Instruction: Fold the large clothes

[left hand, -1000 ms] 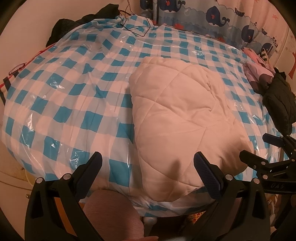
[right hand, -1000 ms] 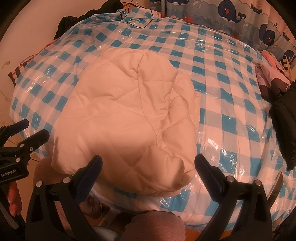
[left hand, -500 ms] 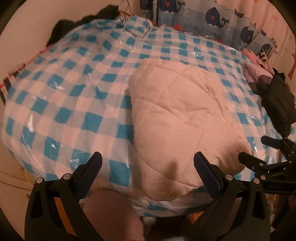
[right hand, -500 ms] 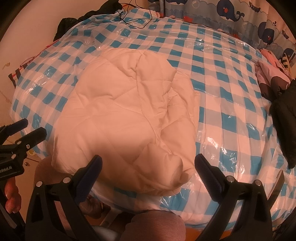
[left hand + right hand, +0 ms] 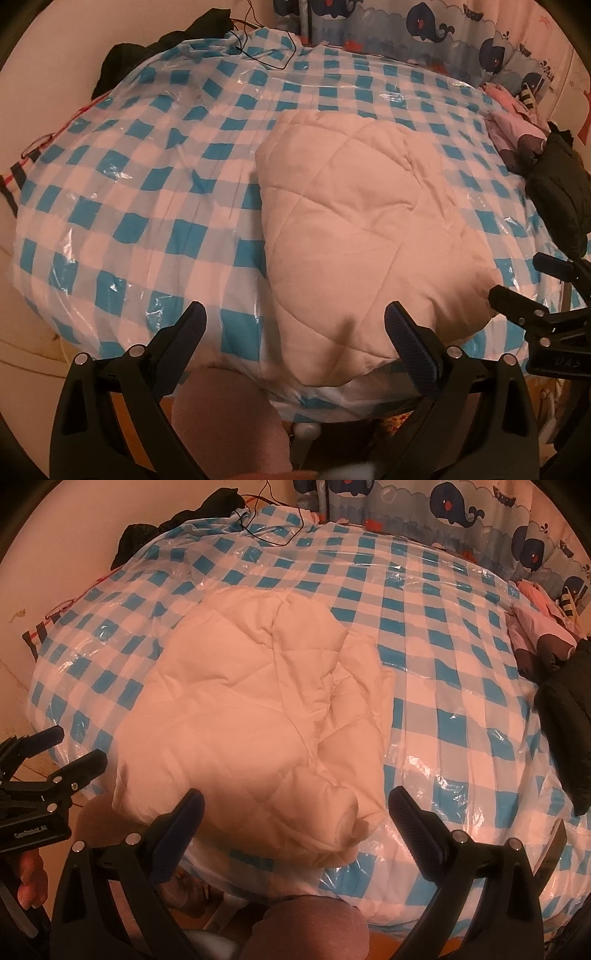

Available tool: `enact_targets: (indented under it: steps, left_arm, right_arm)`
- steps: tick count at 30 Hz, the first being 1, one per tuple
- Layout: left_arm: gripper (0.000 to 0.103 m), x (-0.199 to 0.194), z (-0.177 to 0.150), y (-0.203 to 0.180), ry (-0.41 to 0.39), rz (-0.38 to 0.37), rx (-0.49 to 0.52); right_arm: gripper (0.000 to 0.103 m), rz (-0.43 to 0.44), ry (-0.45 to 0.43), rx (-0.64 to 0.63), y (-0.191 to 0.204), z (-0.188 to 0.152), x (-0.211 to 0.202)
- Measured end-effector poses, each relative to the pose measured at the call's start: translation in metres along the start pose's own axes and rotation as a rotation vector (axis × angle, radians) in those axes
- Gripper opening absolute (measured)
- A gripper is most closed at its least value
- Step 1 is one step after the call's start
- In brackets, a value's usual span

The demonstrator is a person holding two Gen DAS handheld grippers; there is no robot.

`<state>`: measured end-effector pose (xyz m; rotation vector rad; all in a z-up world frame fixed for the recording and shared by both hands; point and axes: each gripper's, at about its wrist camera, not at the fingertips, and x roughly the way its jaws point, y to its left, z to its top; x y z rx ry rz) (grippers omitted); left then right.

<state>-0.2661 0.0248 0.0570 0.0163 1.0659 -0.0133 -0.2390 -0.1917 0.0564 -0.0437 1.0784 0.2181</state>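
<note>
A cream quilted garment (image 5: 365, 236) (image 5: 251, 731) lies folded into a puffy bundle near the front edge of the bed (image 5: 122, 206), which is covered by a blue-and-white checked plastic sheet. A rolled sleeve end (image 5: 345, 812) sticks out at the bundle's near right corner. My left gripper (image 5: 295, 325) hangs open above the bundle's near left edge, with nothing between its fingers. My right gripper (image 5: 295, 808) is open too, just in front of the bundle's near edge. Each gripper shows at the side of the other's view: right gripper (image 5: 532, 280), left gripper (image 5: 55, 753).
A dark jacket (image 5: 557, 195) (image 5: 569, 716) and pink clothes (image 5: 517, 129) (image 5: 535, 638) lie at the bed's right side. Black cloth (image 5: 166, 48) and a thin cable (image 5: 266, 55) sit at the far left corner. A whale-print curtain (image 5: 443, 33) runs behind. The person's knee (image 5: 310, 926) is below.
Both grippers have drifted very slightly; the garment has not moved and both stay open.
</note>
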Motion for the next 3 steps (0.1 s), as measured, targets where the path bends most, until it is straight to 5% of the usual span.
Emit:
enact_targets:
  steps: [3]
  left_arm:
    - [0.093,-0.0043,-0.0026,-0.0021,-0.005,-0.004,0.004]
  right_arm:
    - [0.096,0.003,-0.001,0.0,-0.0052,0.0002,-0.0029]
